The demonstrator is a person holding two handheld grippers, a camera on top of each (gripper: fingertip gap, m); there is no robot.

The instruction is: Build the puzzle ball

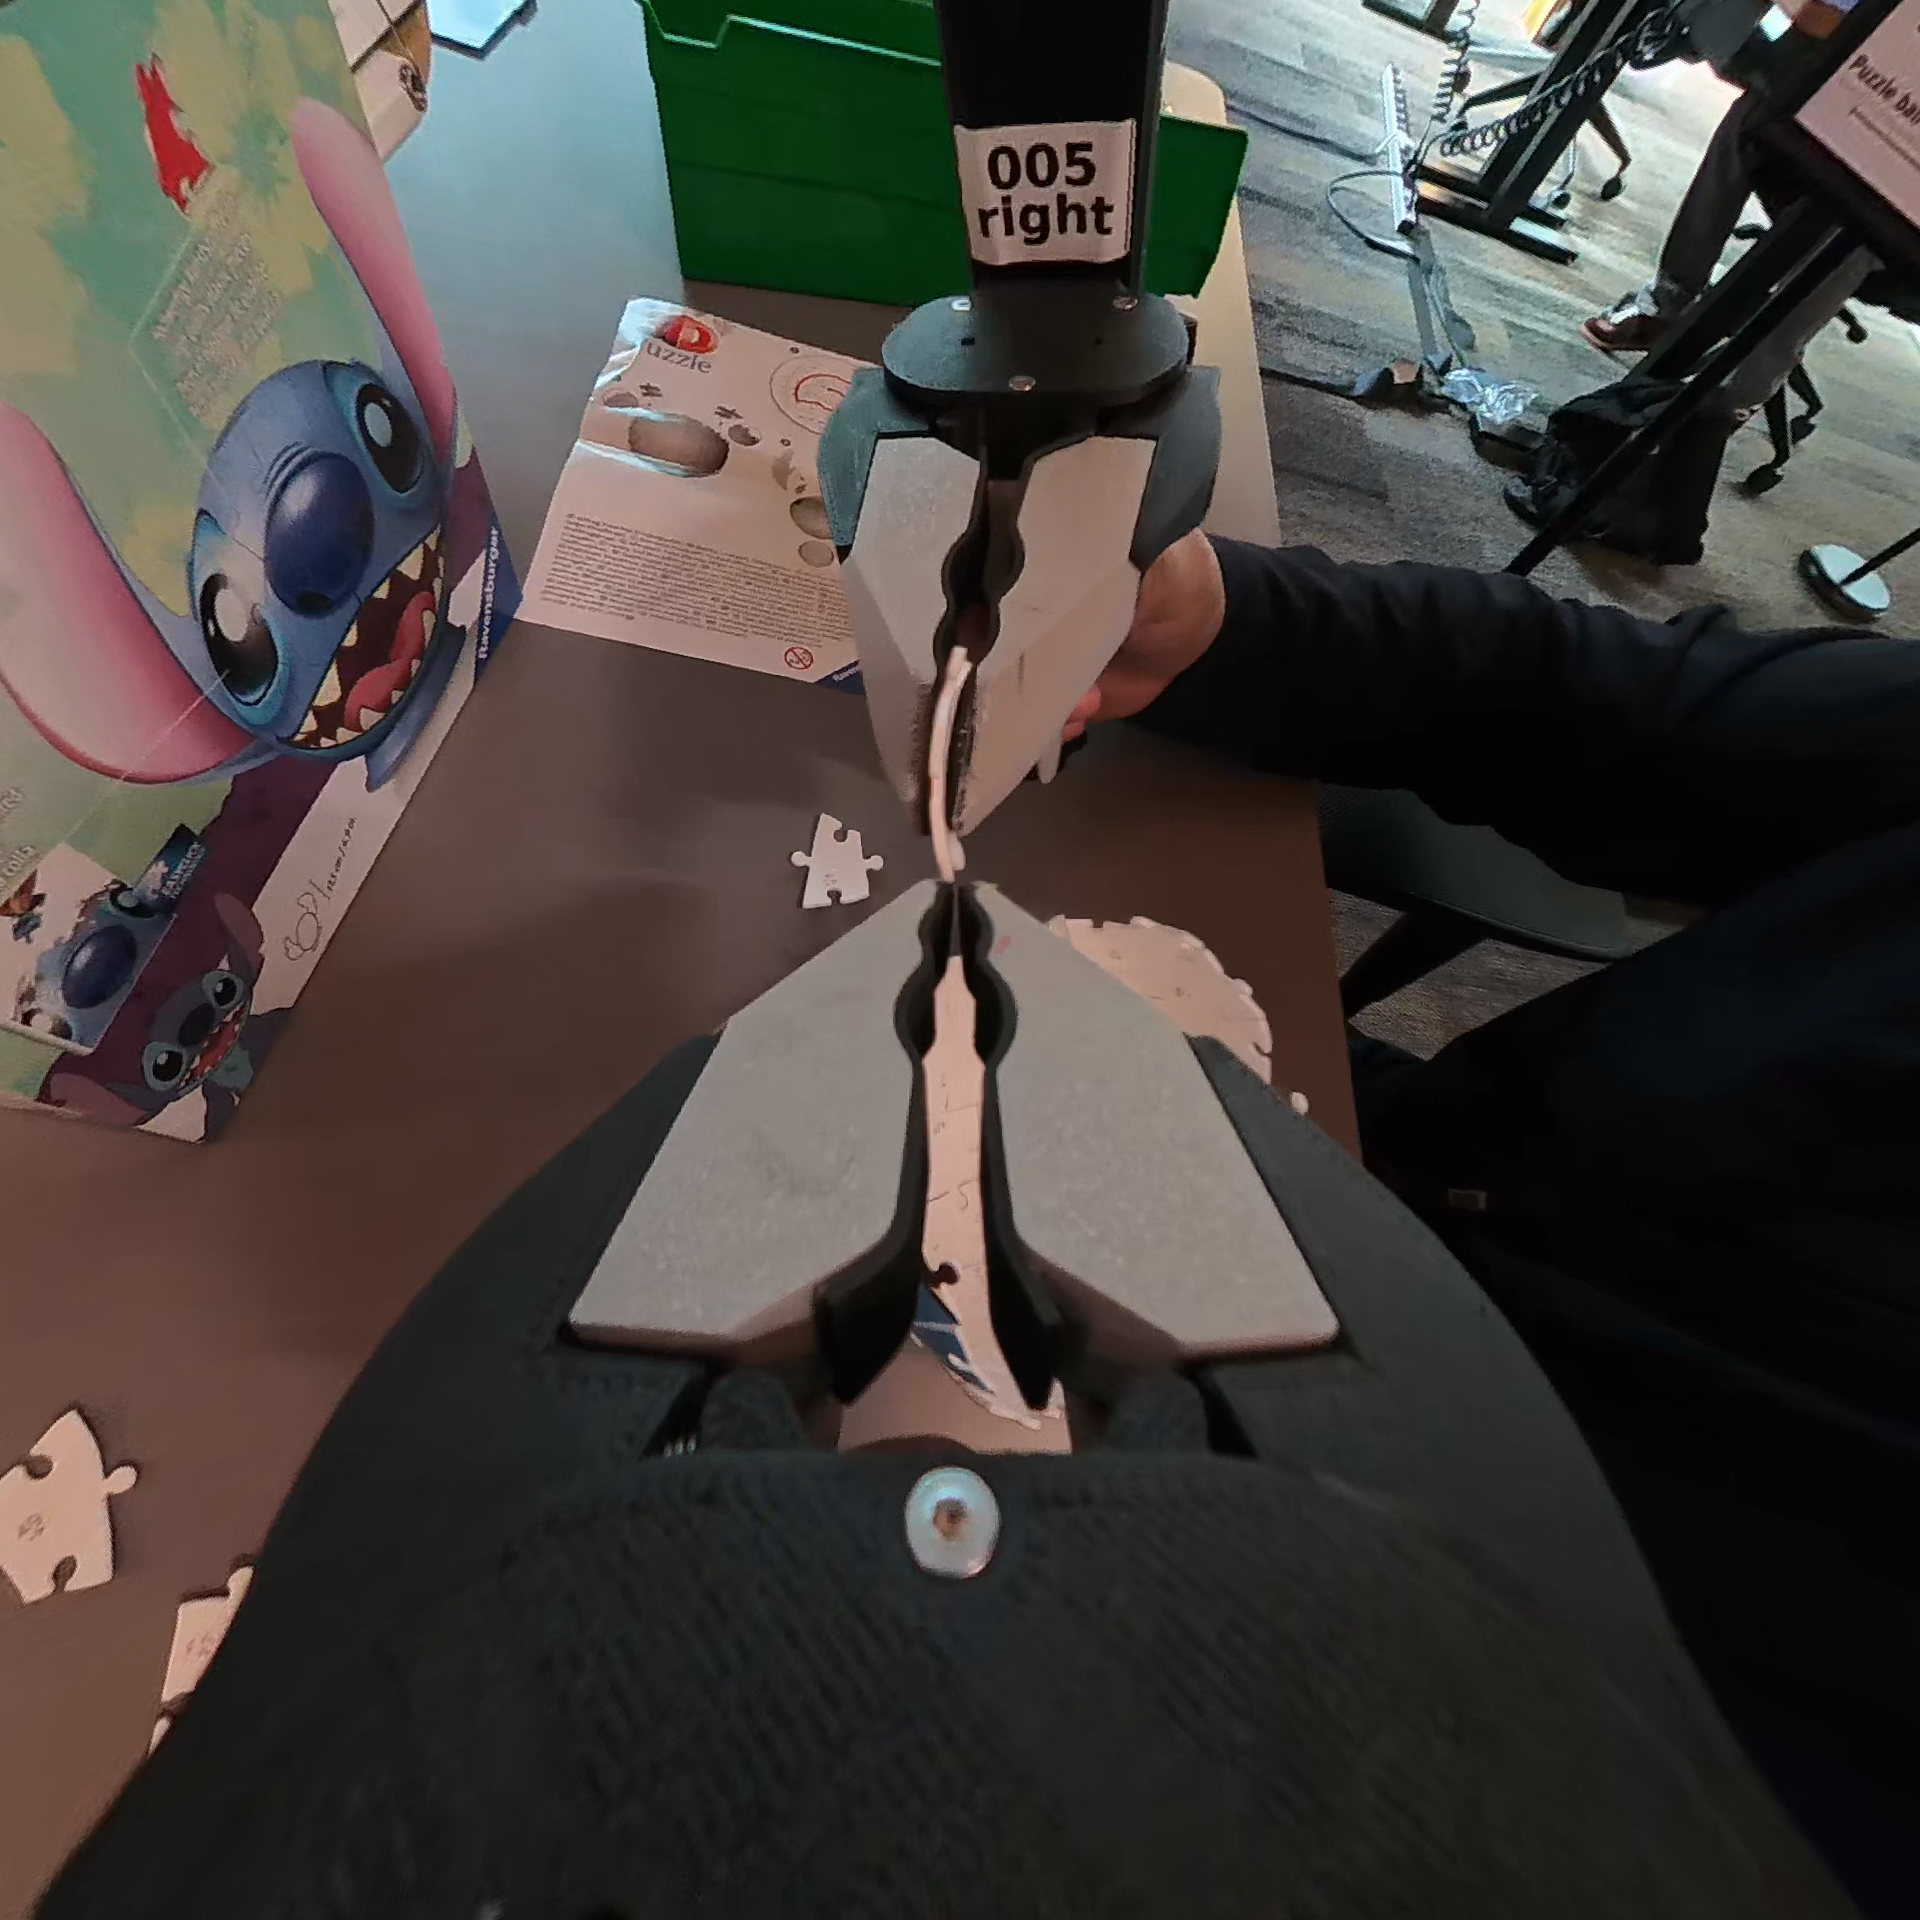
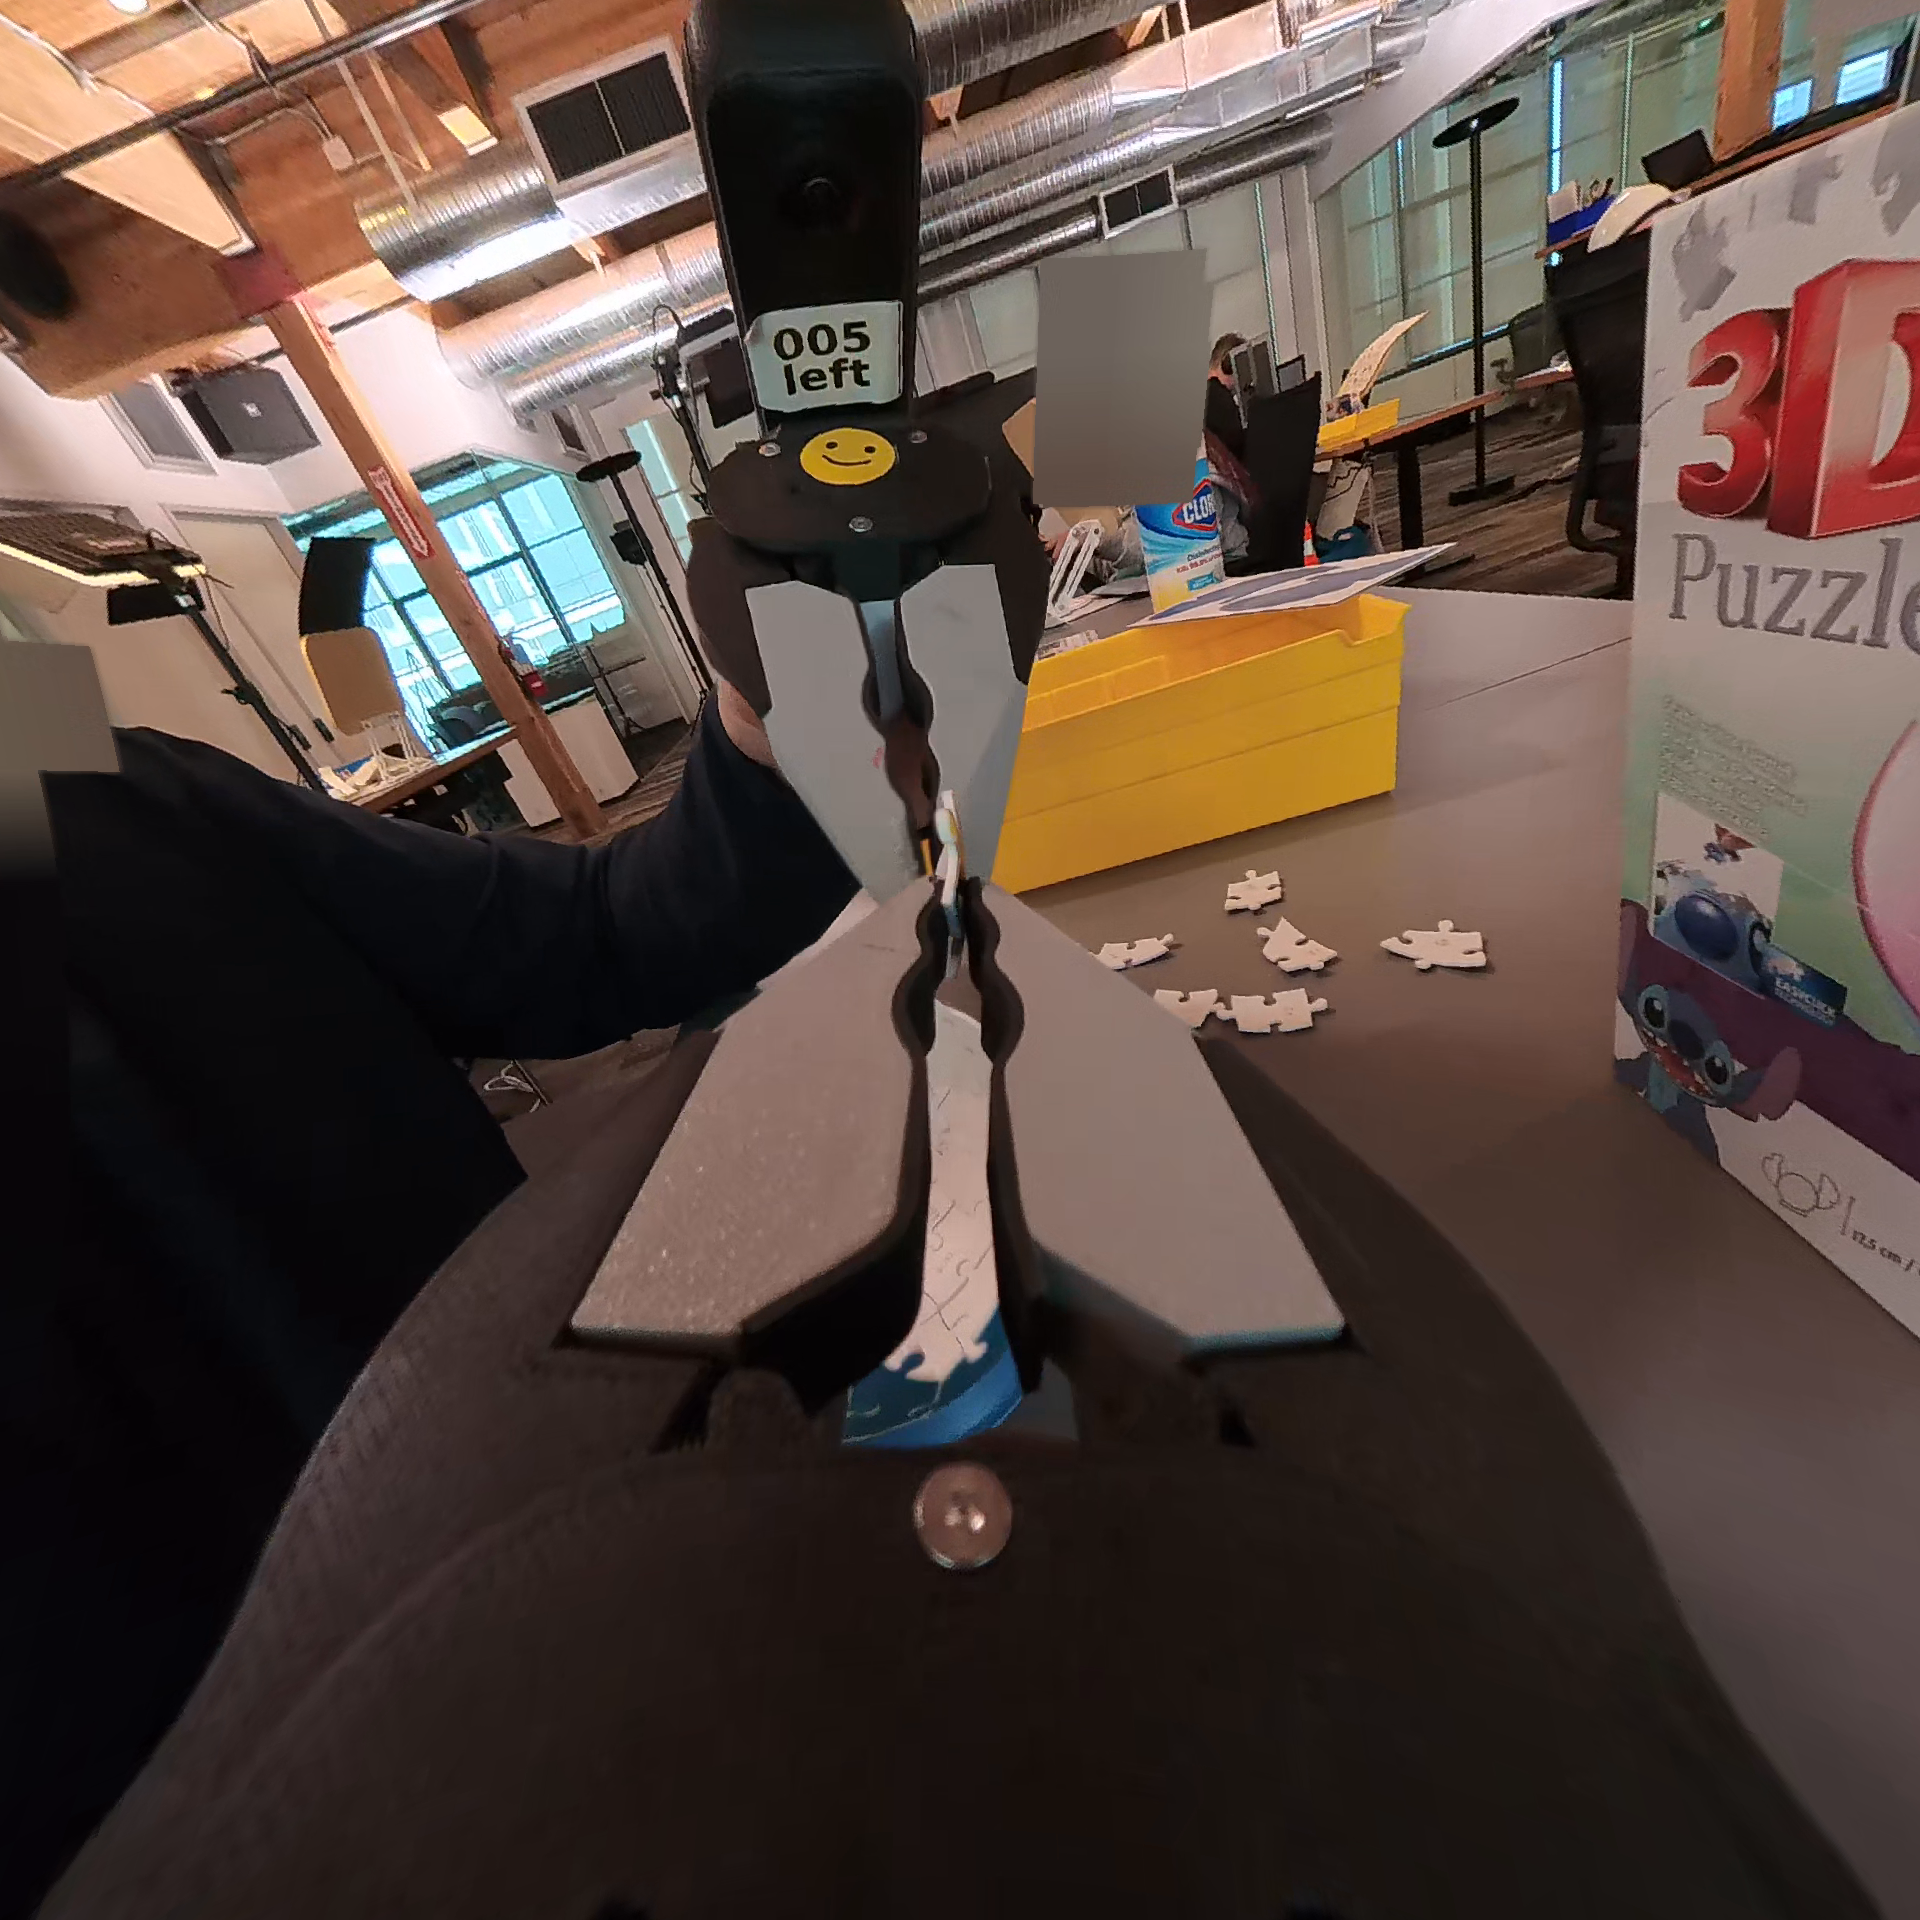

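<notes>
In the left wrist view my left gripper (image 1: 951, 891) is shut on a curved section of joined puzzle pieces (image 1: 1164, 977). Its white back shows through the finger gap and past the right finger. My right gripper (image 1: 940, 821) points at it from the far side, shut on a curved white puzzle piece (image 1: 948, 758) seen edge-on. The two tips nearly touch above the table. In the right wrist view my right gripper (image 2: 951, 906) holds its white-and-blue piece (image 2: 951, 1247). The left gripper (image 2: 925, 878) faces it there, with a small edge of its section (image 2: 945, 831) showing.
The puzzle box (image 1: 260, 520) stands at the left and shows in the right wrist view (image 2: 1787, 727). An instruction sheet (image 1: 686, 499) and green bins (image 1: 810, 156) lie beyond. Loose white pieces (image 1: 836, 862) (image 2: 1278, 945) lie on the grey table (image 1: 520, 987). Yellow bins (image 2: 1205, 727) stand behind. Left and right tips are no more than a few centimetres apart.
</notes>
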